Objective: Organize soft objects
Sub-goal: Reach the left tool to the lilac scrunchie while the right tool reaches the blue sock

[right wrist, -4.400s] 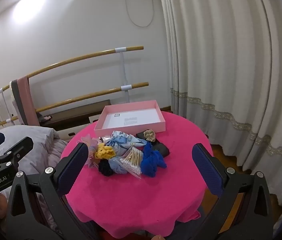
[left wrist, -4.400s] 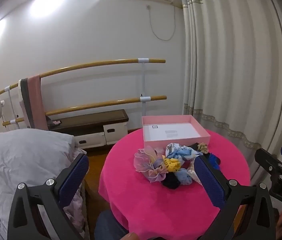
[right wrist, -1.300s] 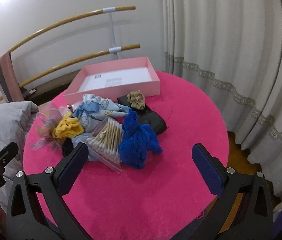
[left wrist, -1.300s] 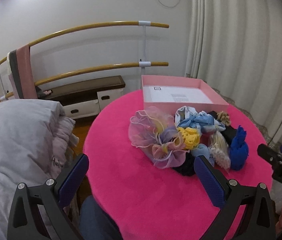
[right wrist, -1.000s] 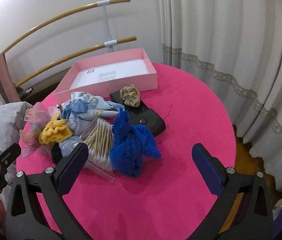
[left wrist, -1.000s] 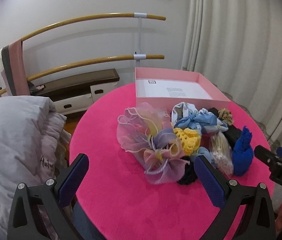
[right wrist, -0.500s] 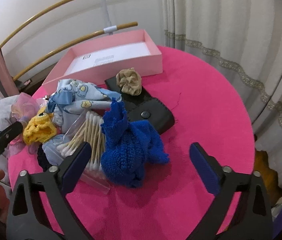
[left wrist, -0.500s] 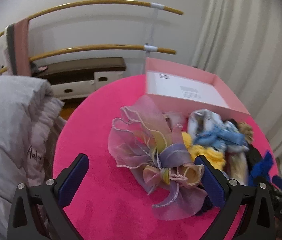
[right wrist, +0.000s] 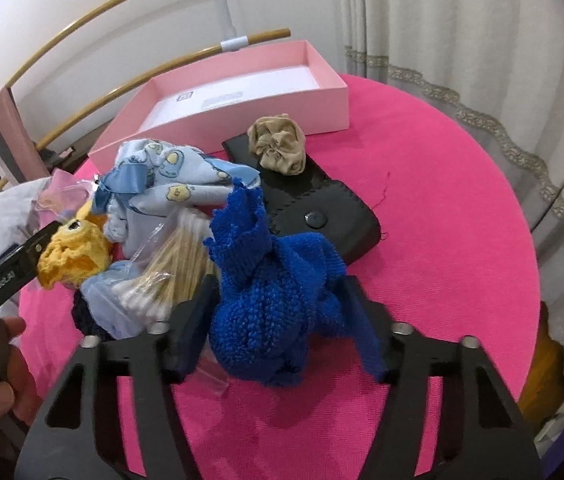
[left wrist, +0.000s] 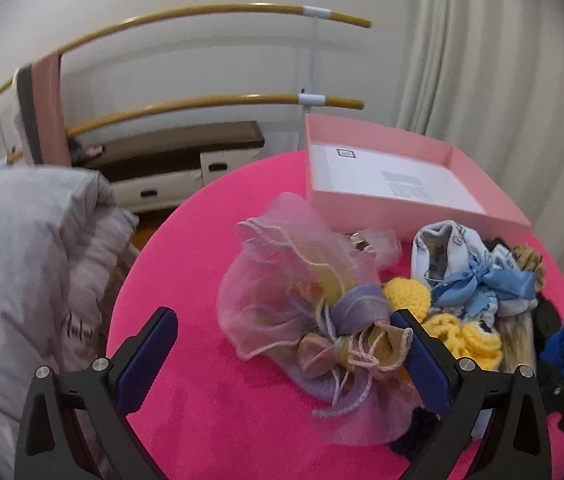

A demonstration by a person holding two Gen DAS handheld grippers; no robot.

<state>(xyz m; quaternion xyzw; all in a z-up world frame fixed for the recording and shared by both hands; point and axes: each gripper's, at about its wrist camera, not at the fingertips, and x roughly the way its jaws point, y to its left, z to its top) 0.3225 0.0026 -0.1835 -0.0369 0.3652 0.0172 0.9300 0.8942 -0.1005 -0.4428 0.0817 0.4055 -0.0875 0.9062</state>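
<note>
The right tool [right wrist: 277,316] grips the blue knitted cloth [right wrist: 273,280] at the pile's near edge, its crumpled peak pointing far-left. The left tool [left wrist: 286,348], lettered "GenRobot.AI", gapes wide around the organza pouch [left wrist: 302,304].

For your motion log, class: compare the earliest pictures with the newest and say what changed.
Both claws moved in toward the pile. The right claw narrowed around the blue cloth; the left claw stays open by the pink gauze bag. The pink box and pile stayed put.
</note>
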